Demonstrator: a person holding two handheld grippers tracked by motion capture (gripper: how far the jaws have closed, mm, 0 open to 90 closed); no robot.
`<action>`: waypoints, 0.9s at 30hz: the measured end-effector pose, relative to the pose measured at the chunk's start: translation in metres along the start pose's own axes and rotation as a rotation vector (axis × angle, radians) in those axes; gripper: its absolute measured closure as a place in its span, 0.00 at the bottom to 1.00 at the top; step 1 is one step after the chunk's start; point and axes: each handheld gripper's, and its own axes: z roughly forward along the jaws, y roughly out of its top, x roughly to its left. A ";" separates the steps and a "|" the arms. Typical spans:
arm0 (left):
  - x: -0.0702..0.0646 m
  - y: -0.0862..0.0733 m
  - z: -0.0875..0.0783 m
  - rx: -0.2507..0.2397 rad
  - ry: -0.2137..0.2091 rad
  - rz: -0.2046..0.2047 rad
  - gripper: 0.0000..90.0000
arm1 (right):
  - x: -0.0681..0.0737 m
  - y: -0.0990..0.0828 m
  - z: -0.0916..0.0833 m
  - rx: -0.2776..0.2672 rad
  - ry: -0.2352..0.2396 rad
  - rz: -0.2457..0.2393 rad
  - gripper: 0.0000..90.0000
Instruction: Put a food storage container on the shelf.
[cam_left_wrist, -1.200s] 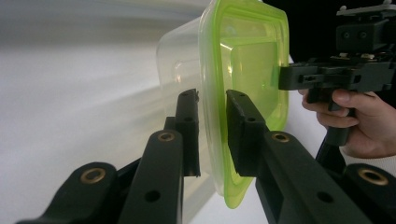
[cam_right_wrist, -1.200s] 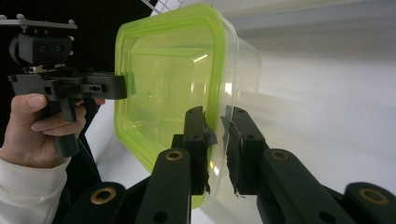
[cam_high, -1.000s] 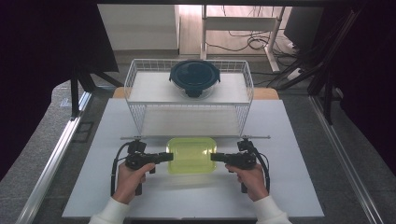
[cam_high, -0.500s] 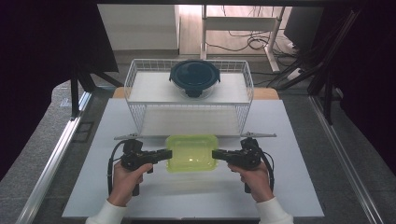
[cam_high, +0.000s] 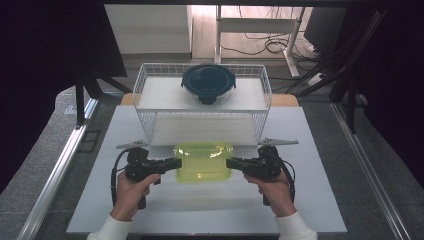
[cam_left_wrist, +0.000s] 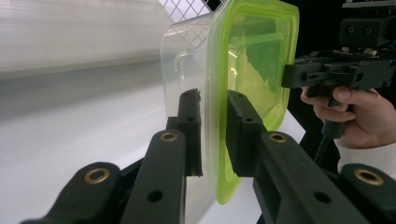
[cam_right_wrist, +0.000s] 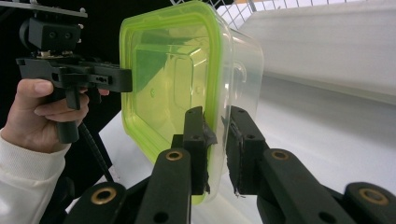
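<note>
A clear plastic container with a lime-green lid (cam_high: 202, 161) hangs just above the white table, in front of the wire basket. My left gripper (cam_high: 176, 163) is shut on its left rim and my right gripper (cam_high: 230, 162) is shut on its right rim. In the left gripper view the jaws (cam_left_wrist: 212, 95) pinch the green lid edge of the container (cam_left_wrist: 252, 60), with the right gripper (cam_left_wrist: 336, 70) beyond it. In the right gripper view the jaws (cam_right_wrist: 216, 114) clamp the rim of the container (cam_right_wrist: 173, 84), and the left gripper (cam_right_wrist: 126, 79) holds the far side.
A white wire basket (cam_high: 150, 87) stands at the back of the table, right behind the held container. Inside it sits a round container with a dark blue lid (cam_high: 208, 82). The white table top (cam_high: 200, 210) extends toward the person.
Both grippers have risen a little with the green-lidded container held between them. The grips look the same.
</note>
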 end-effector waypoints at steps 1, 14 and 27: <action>0.000 0.000 0.000 0.000 0.000 0.000 0.86 | 0.001 0.001 0.000 0.002 0.000 0.000 0.86; -0.013 0.024 -0.015 -0.028 -0.022 0.026 0.87 | 0.018 0.025 -0.012 -0.025 0.011 -0.058 0.86; -0.036 0.073 -0.025 -0.058 -0.024 0.081 0.87 | 0.034 0.071 -0.033 -0.067 -0.009 -0.109 0.86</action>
